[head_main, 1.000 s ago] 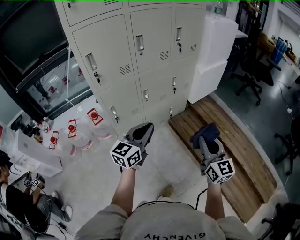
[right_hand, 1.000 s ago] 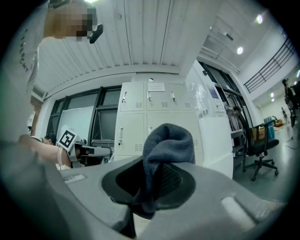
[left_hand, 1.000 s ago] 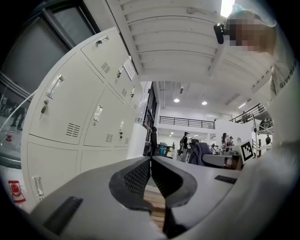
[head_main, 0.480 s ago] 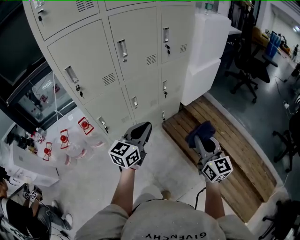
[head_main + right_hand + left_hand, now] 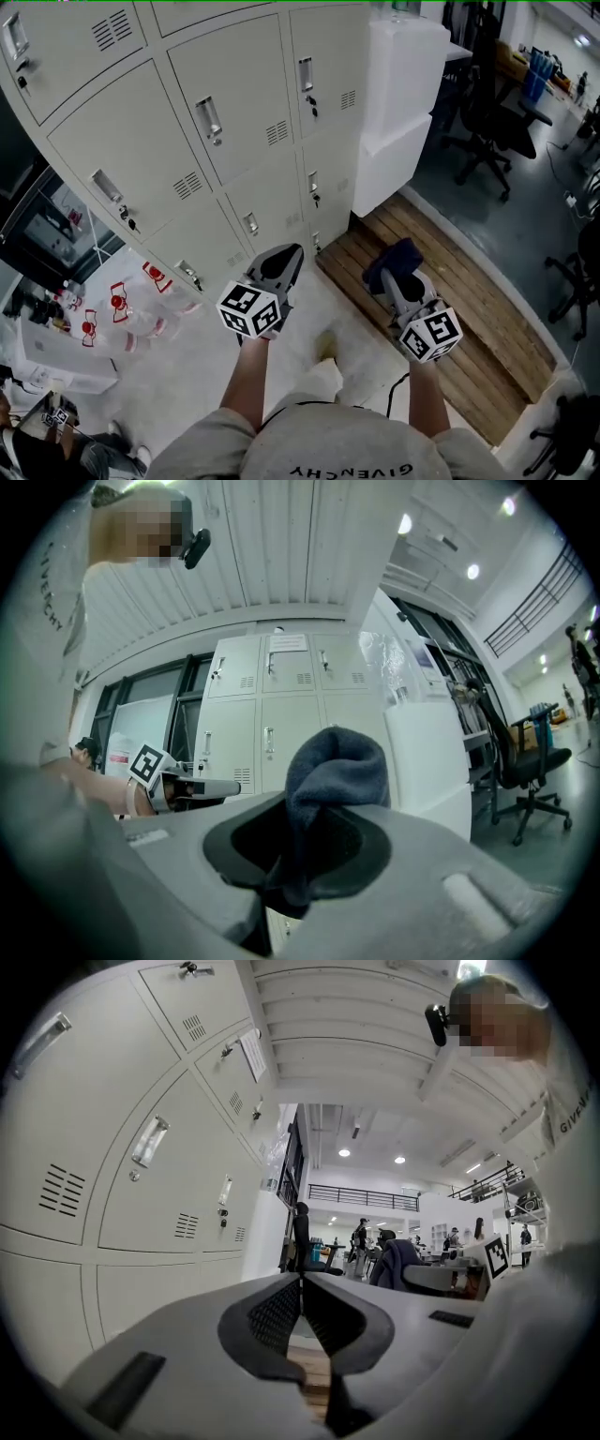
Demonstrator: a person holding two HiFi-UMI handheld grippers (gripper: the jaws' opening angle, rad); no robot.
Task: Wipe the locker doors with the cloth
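A bank of pale grey locker doors (image 5: pixel 234 103) with metal handles and vents fills the upper left of the head view; the same locker doors (image 5: pixel 272 728) stand ahead in the right gripper view and the locker doors (image 5: pixel 122 1194) fill the left of the left gripper view. My right gripper (image 5: pixel 398 274) is shut on a dark blue cloth (image 5: pixel 392 260), which bulges out of the jaws as a bunched cloth (image 5: pixel 336 780). My left gripper (image 5: pixel 281 261) is shut and empty, its pads (image 5: pixel 281 1314) pressed together. Both grippers hang short of the lockers, over the floor.
A wooden pallet (image 5: pixel 469 309) lies on the floor at right, under my right gripper. A white cabinet (image 5: pixel 398 112) stands right of the lockers. Office chairs (image 5: pixel 497 103) stand further right. Clear jugs with red labels (image 5: pixel 117 309) sit on the floor at left.
The view has swung toward the lockers, which now loom larger and closer. Both grippers keep their pose and the cloth stays held.
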